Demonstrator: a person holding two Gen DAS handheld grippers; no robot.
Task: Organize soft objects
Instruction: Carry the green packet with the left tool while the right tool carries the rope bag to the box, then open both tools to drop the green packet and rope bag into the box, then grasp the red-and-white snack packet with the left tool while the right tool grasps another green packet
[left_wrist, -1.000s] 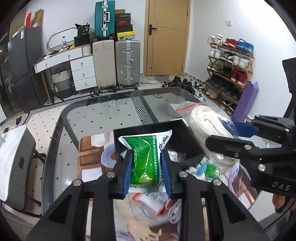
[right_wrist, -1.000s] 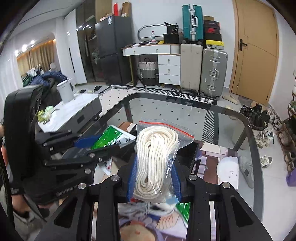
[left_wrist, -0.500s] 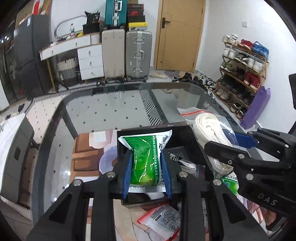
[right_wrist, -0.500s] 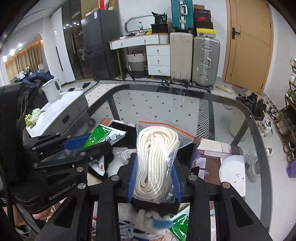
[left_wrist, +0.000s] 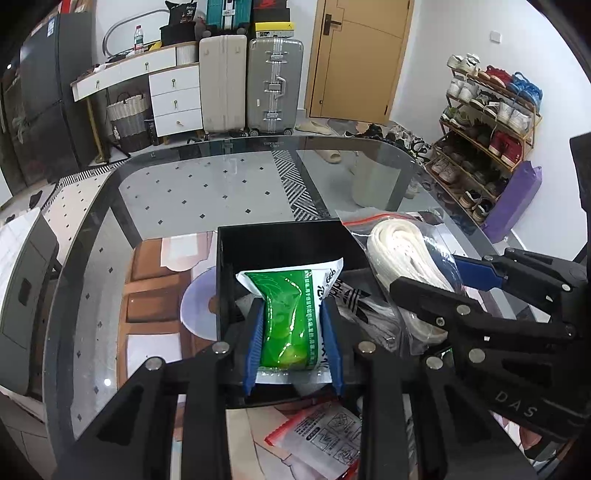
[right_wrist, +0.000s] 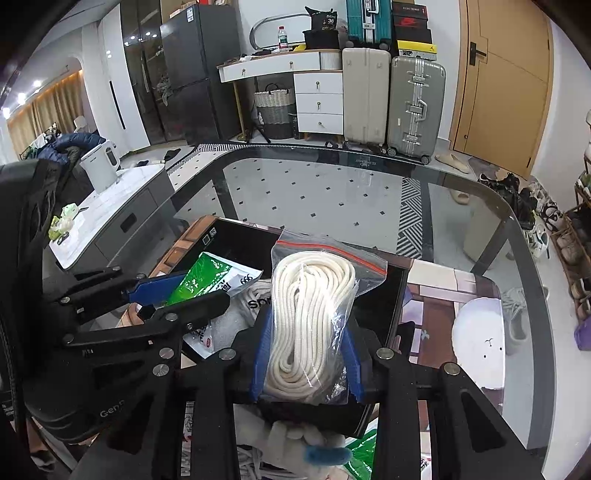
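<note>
Left gripper (left_wrist: 293, 343): squeezed tight on the green packet (left_wrist: 290, 317), over the black box (left_wrist: 280, 242).
Right gripper (right_wrist: 306, 363): squeezed tight on the rope bag (right_wrist: 314, 314), over the same box.
Box: sat on the glass table (left_wrist: 207, 184).

The left gripper (left_wrist: 293, 343), a black two-finger tool with blue pads, points steeply downward with its jaws closed tight on a green-and-white plastic packet (left_wrist: 291, 314) pinched upright between the pads. The right gripper (right_wrist: 306, 354), of the same black build with blue pads, tilts down alike and is clamped on a clear zip bag of coiled white rope (right_wrist: 312, 314). The two stand side by side, the right gripper's fingers (left_wrist: 476, 273) reaching in just to the right of the left one's.
</note>
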